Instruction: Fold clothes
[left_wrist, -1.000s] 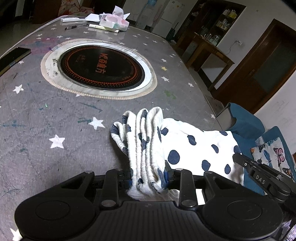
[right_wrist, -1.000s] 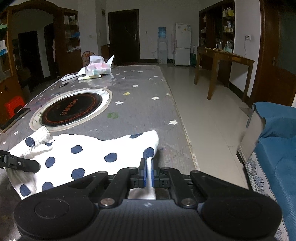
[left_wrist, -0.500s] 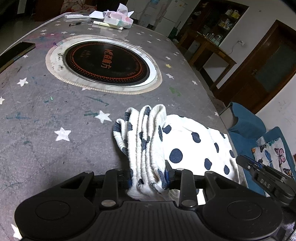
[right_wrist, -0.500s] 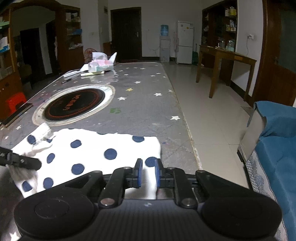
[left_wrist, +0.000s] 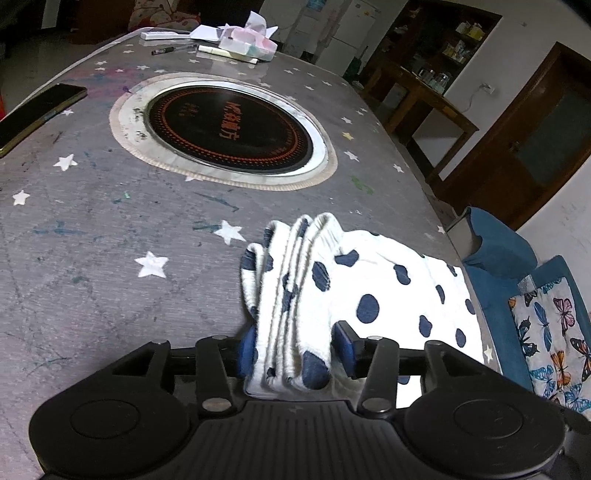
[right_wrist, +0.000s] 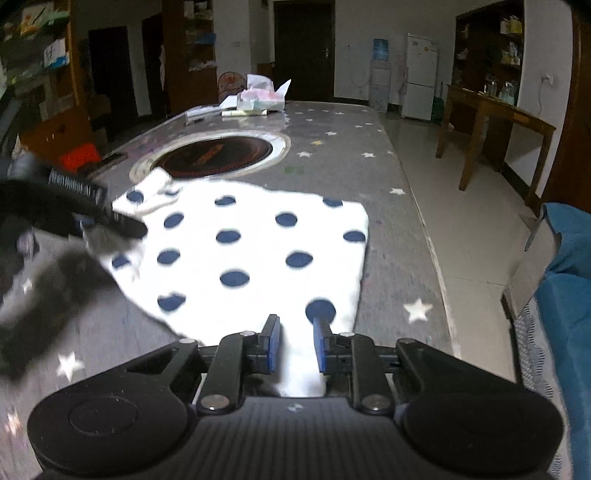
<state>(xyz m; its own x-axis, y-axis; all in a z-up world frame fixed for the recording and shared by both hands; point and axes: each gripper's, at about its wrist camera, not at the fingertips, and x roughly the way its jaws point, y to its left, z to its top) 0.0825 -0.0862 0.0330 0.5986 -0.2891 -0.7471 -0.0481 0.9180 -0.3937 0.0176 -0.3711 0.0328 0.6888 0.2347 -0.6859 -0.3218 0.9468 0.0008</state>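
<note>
A white garment with navy dots (right_wrist: 251, 254) lies spread on the grey star-print table (left_wrist: 92, 236). My left gripper (left_wrist: 295, 347) is shut on its bunched ribbed waistband (left_wrist: 291, 280) at the garment's left end. My right gripper (right_wrist: 295, 347) is open, its blue pads either side of the near right edge of the cloth, which rests on the table. The left gripper shows blurred at the left of the right wrist view (right_wrist: 92, 214).
A round black induction cooktop (left_wrist: 229, 129) is set in the table's middle. A phone (left_wrist: 37, 110) lies at the left edge. A tissue pack, papers and a pen (left_wrist: 243, 44) sit at the far end. A blue sofa (left_wrist: 517, 280) stands right of the table.
My right gripper opened and let go of the garment's corner, which dropped flat onto the table. The left gripper kept its hold and shifted with the waistband.
</note>
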